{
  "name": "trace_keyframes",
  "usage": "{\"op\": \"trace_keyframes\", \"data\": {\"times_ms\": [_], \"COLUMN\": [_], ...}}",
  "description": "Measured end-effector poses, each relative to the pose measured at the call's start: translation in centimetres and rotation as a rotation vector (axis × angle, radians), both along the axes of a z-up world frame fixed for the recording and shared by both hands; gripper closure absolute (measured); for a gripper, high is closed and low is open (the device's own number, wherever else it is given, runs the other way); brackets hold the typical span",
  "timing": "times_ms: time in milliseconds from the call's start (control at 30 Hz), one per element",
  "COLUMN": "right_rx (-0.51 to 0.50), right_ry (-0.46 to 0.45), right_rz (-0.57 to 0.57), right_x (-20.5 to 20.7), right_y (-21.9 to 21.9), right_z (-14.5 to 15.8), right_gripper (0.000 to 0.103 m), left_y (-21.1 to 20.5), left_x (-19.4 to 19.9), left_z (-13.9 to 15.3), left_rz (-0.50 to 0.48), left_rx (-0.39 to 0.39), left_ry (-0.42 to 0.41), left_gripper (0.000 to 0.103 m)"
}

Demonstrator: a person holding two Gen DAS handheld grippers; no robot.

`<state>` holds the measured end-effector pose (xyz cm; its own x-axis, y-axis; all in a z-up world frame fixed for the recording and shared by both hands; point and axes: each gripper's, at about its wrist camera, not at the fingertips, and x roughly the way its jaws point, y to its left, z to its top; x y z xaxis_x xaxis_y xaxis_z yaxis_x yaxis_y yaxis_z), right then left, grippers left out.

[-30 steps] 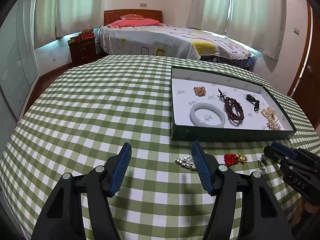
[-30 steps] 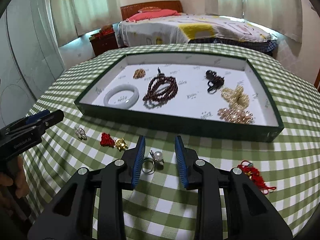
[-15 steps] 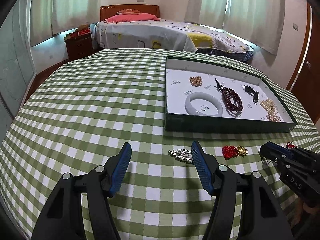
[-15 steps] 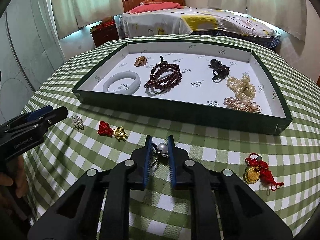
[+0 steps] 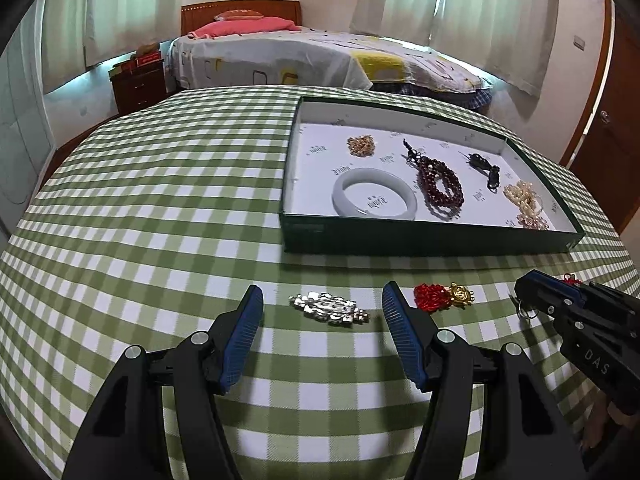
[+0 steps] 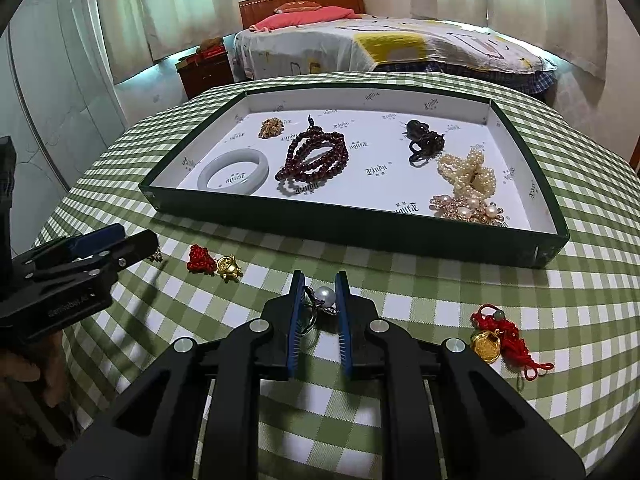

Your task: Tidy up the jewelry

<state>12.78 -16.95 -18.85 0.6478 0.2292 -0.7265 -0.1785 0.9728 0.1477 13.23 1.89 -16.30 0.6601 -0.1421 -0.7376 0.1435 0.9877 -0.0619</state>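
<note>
The right hand-held gripper (image 6: 319,298) pinches the pearl ring (image 6: 322,295) near the table's (image 6: 400,420) front edge. The left hand-held gripper (image 5: 322,306) gapes wide around the silver brooch (image 5: 329,309), apart from it.

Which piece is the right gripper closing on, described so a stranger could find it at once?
Start at the green tray on the checked tablecloth; the piece lies on the cloth in front of the tray's near wall. It is the pearl ring between the narrowed fingers of the right gripper. Unlike the red-knotted gold charms either side, it is one white pearl on a silver band.
</note>
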Motion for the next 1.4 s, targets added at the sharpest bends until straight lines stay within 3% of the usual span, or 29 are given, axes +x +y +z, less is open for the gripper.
{"op": "trace_keyframes", "data": {"times_ms": [167, 333, 400, 1400], "right_rx": [0.003, 0.006, 0.007, 0.005], "right_ry": [0.000, 0.003, 0.004, -0.034], "right_rz": [0.000, 0.001, 0.002, 0.001], "right_x": [0.0, 0.0, 0.0, -0.3], "right_y": [-0.1, -0.1, -0.1, -0.4], "right_z": [0.0, 0.0, 0.0, 1.5], "right_gripper": [0.087, 0.087, 0.087, 0.087], "left_y": [-0.1, -0.1, -0.2, -0.6], "left_x": [0.4, 0.4, 0.3, -1.1], "left_z": [-0.4, -0.3, -0.3, 2.1], "left_rz": [-0.001, -0.013, -0.020, -0.044], "left_rx": [-0.004, 0.003, 0.005, 0.001], "left_ry": [0.023, 0.021, 0.019, -0.058], "left_gripper": [0.046, 0.064, 0.066, 0.067]}}
